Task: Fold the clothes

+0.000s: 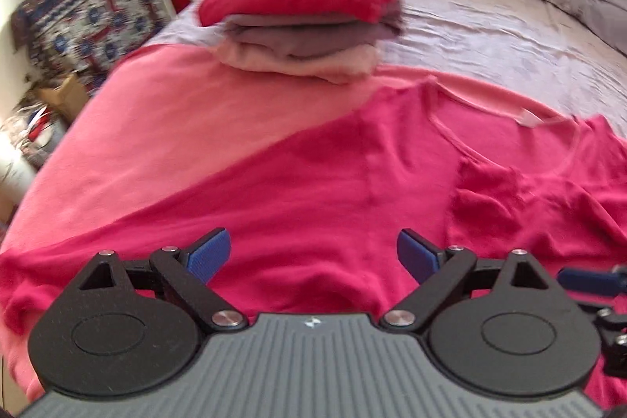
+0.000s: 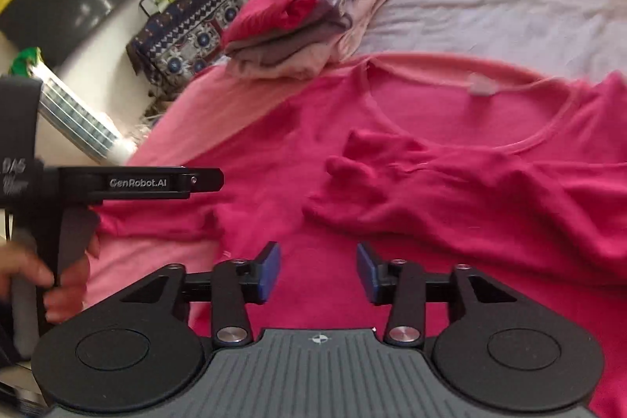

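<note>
Both the left gripper (image 1: 313, 253) and right gripper (image 2: 318, 271) point downward, fingers apart, holding nothing.

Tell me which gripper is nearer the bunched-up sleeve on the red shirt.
Right. The right gripper sits just below the sleeve; the left gripper is off to the sleeve's left, over the shirt's body.
</note>
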Available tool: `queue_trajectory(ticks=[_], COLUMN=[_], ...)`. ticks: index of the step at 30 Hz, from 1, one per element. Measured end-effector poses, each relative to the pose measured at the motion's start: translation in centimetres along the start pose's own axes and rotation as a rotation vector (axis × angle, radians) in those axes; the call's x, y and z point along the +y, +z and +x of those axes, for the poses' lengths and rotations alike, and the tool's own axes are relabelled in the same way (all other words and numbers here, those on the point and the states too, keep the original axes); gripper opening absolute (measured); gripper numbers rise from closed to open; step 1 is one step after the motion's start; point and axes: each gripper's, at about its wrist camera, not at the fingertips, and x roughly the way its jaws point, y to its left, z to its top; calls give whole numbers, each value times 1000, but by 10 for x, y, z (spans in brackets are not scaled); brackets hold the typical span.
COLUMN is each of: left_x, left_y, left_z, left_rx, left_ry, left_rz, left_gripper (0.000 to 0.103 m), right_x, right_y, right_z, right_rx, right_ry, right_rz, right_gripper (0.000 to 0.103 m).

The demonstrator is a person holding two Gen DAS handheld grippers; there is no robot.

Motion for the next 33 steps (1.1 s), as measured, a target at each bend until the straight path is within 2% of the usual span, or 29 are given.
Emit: queue_trajectory(ticks=[2,6,8,10,13,15,17,18,20,22,24,26,29,30,32,33], left_x=[-17,-50,-62,-70,-57,-48,-40,-35,-27,-21,-16,-12,-8,-7,-6,-6], left_y=[-2,12,17,21,13,7,2,2,0,1,3,6,7,7,6,5], left_z=[1,15,21,24,18,19,22,23,21,18,16,14,11,10,10,10], left_rx=[-16,-57,-57,-48,-31,-6,17,24,22,12,3,-4,-8,-7,-3,0], left_ry=[-85,-219,-236,-231,-260,-240,-207,-197,-187,-188,-200,-208,-202,-202,-200,-198], left_rz=[60,152,195,232,216,214,204,192,169,148,128,108,98,97,98,101], left_gripper=[93,93,93,92,92,92,92,92,92,92,92,92,92,92,92,92], right_x=[-2,-28,-40,-39,-30,-20,-15,-13,-5,4,14,24,37,40,40,36], right_y=[-2,8,17,22,26,27,28,28,29,30,28,23,14,12,13,18], right_z=[-22,-27,-18,3,35,54,68,76,70,56,37,25,23,25,33,39], right_rx=[-59,-62,-53,-22,25,50,85,101,75,35,14,34,85,78,30,14], right_ry=[-150,-353,-361,-338,-284,-248,-231,-224,-228,-234,-197,-136,-98,-121,-220,-259], right_rz=[-99,-285,-290,-377,-502,-565,-580,-588,-603,-623,-655,-712,-838,-880,-902,-871], right_gripper=[58,57,54,54,54,50,30,11,6,6,6,6,8,10,31,49])
